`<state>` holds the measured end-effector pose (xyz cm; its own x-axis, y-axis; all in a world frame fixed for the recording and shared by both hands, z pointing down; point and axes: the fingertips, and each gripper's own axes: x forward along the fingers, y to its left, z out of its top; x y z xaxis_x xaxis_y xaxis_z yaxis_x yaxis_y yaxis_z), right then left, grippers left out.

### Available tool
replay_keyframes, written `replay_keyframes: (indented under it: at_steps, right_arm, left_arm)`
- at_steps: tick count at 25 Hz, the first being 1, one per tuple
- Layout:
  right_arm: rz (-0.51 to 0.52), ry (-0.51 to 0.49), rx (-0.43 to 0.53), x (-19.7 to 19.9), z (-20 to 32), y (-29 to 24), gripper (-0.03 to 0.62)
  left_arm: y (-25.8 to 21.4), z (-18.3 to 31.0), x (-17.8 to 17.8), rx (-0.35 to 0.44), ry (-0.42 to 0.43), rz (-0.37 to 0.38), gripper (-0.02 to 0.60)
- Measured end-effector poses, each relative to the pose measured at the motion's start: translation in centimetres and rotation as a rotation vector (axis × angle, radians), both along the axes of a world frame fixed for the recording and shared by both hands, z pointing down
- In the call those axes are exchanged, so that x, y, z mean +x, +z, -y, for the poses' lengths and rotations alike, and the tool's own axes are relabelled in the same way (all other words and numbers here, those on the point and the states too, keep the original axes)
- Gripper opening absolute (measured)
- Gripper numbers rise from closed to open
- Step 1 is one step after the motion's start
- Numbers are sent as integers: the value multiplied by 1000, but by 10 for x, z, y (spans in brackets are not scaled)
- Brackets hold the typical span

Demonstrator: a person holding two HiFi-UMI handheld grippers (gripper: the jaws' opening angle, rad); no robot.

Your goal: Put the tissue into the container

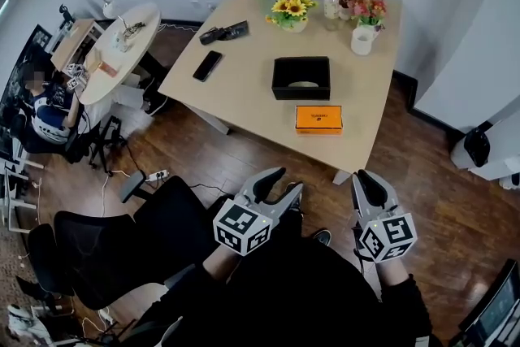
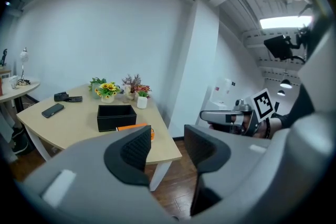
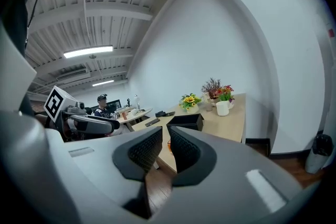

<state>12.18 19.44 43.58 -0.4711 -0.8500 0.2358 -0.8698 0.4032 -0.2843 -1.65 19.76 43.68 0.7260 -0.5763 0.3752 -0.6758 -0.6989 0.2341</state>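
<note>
Left tongs (image 1: 289,179) hanging part-open and empty, right tongs (image 1: 370,181) clenched on nothing. Both hovering over the floor, short of the desk (image 1: 244,97). Black chair (image 1: 122,244) crowding near left. Orange box (image 1: 318,119), likely the tissue, sitting near the desk edge, just nearside of the black container (image 1: 301,78). A shove is risking sliding it off. Mug (image 1: 362,39) and flowers (image 1: 291,10) standing beyond, risking a knock on overshoot.

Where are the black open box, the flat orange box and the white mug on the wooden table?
black open box (image 1: 301,93): head view, on its front wall.
flat orange box (image 1: 318,119): head view, middle of its top face.
white mug (image 1: 362,41): head view, on its side.
</note>
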Motion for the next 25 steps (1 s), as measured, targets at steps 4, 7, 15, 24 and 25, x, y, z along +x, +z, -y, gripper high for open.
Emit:
replay_keyframes:
  at_steps: [4,7,15,24,25]
  right_arm:
    - [-35,13,-11,0,20,9,58]
    - [-57,19,-34,-1,38,19,70]
    - [-134,67,-148,4,92,49,92]
    - [-199,91,-309,-8,133,94,124]
    - [-203,90,-333,-9,137,102,129]
  left_arm:
    - [14,25,1,-11,10,5,181]
    - [21,50,-1,-21,26,1,181]
    - [60,115,0,-112,74,21,181]
    - [116,166,-18,-266,90,45,230]
    - [123,170,-19,-285,92,44,230]
